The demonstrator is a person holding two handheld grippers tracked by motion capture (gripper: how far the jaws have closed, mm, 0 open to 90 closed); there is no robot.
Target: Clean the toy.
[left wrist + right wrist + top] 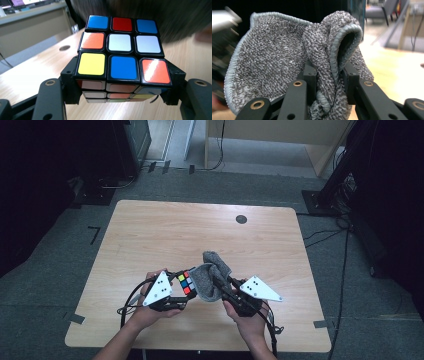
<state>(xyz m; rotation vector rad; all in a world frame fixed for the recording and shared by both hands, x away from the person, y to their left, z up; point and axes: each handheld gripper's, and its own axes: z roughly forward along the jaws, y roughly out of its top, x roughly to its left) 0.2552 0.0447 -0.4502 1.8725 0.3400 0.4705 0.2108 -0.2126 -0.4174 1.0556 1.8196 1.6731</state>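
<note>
A colour cube (186, 282) (120, 55) is clamped between the jaws of my left gripper (184, 289) (122, 90), held a little above the wooden table (150, 235). Its top face shows blue, red, white, orange and yellow stickers in the left gripper view. My right gripper (220, 282) (328, 78) is shut on a bunched grey cloth (212, 275) (277, 62). The cloth lies against the cube's right side in the high view. Both hands sit near the table's front edge, the grippers angled toward each other.
A dark round grommet (241, 219) is set in the table near its far edge. Cables trail from both grippers toward the front edge. Dark stands and a pale wooden structure (280, 135) surround the table on the grey floor.
</note>
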